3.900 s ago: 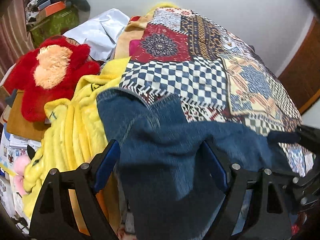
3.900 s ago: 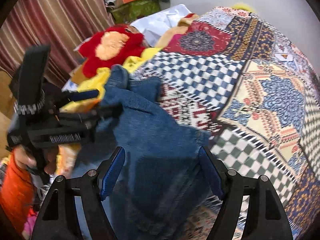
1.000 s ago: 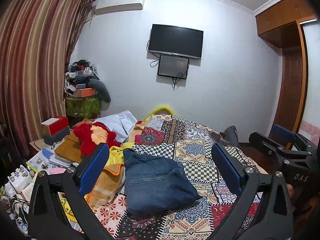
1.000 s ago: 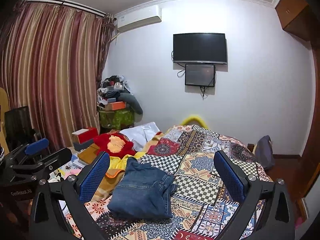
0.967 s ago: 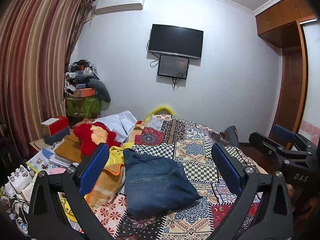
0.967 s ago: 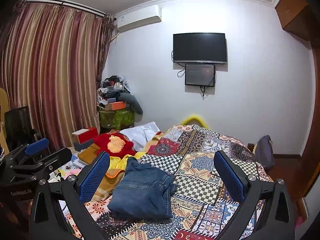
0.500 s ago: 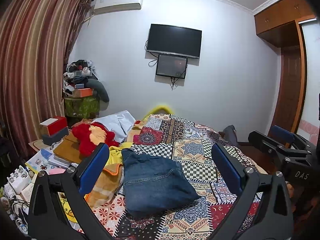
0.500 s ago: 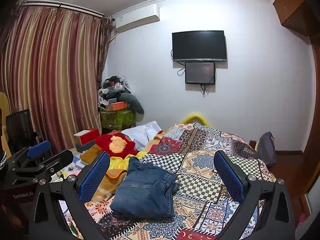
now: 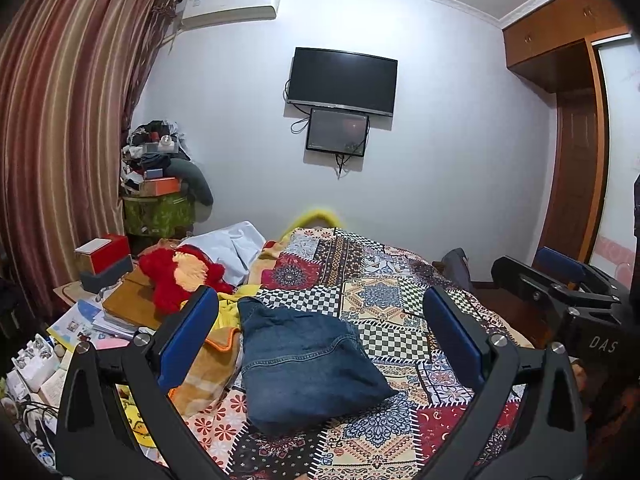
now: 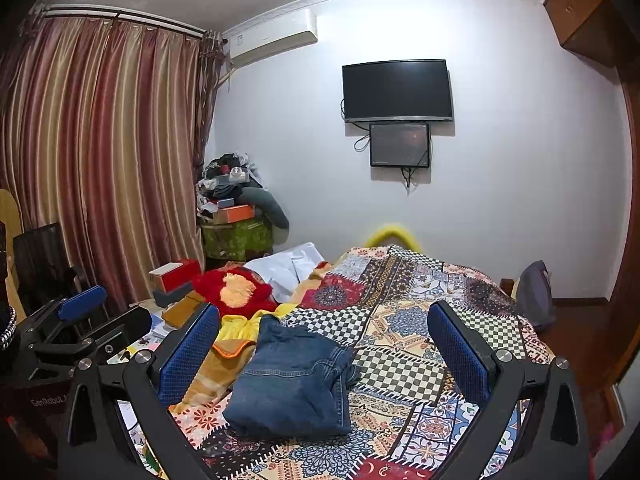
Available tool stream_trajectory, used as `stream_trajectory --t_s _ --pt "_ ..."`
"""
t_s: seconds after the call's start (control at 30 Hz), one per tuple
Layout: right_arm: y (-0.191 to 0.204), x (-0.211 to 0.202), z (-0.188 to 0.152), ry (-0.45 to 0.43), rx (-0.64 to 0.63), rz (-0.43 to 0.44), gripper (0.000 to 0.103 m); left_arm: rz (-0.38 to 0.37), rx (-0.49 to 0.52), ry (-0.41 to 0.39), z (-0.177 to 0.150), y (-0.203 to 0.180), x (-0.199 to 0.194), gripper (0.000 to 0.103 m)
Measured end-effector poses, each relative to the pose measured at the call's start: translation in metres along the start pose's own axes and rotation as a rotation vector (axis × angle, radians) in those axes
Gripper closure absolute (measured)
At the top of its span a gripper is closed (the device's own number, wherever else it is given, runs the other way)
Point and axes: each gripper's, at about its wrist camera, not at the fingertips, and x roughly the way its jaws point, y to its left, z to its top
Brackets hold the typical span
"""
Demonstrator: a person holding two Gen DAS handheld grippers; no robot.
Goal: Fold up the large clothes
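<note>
Both tongs have released the folded jeans, now gaping wide, empty.

Lying folded into a compact, thick bundle: blue denim jeans, resting flat on the patchwork bedspread, toward its left side, far end touching a yellow blanket.
</note>
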Motion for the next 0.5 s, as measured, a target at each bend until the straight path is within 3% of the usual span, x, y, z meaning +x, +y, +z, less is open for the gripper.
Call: stream_trajectory --t_s 0.5 --pt "0.0085 0.0019 -0.0024 0.006 0.013 -0.009 0.0 -0.032 -0.001 0.019 -0.0022 0.0041 0.0031 0.0"
